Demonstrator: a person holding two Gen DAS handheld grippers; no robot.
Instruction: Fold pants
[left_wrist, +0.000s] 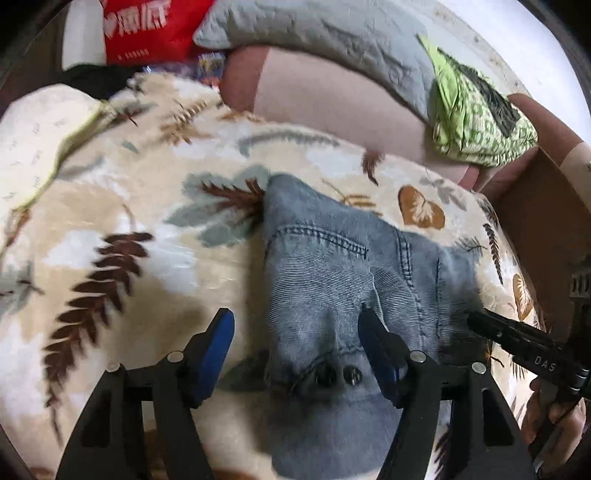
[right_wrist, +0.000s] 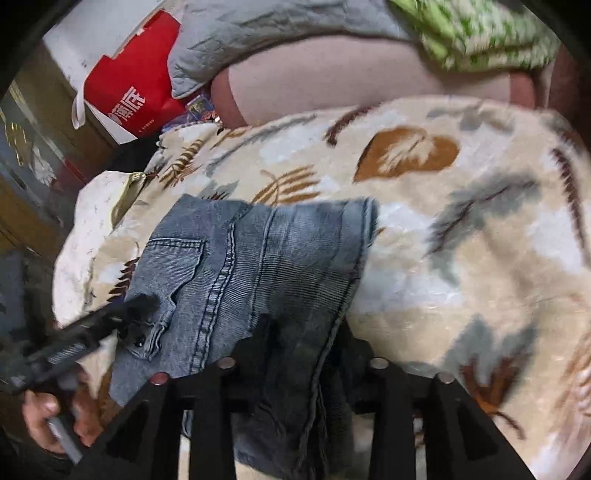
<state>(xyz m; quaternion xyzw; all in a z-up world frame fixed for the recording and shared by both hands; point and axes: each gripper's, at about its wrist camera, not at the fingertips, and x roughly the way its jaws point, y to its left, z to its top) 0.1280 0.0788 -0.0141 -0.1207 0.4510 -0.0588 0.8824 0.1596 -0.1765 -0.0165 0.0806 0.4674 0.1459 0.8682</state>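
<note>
Folded blue denim pants (left_wrist: 332, 273) lie on a cream leaf-print blanket (left_wrist: 122, 206). My left gripper (left_wrist: 295, 325) is open, its blue fingertips (left_wrist: 218, 332) astride the waistband end with two rivet buttons (left_wrist: 332, 374). In the right wrist view the pants (right_wrist: 251, 254) lie folded, and my right gripper (right_wrist: 295, 354) has its fingers hidden under denim draped over it; the cloth appears pinched between them. The right gripper shows at the right edge of the left view (left_wrist: 517, 336); the left gripper shows at the left of the right view (right_wrist: 110, 317).
A pink cushion (left_wrist: 332, 96), a grey quilted pillow (left_wrist: 332, 29) and a green patterned cloth (left_wrist: 476, 114) lie behind the blanket. A red bag (right_wrist: 133, 85) stands at the back left. A brown cardboard box (left_wrist: 539, 206) is at the right.
</note>
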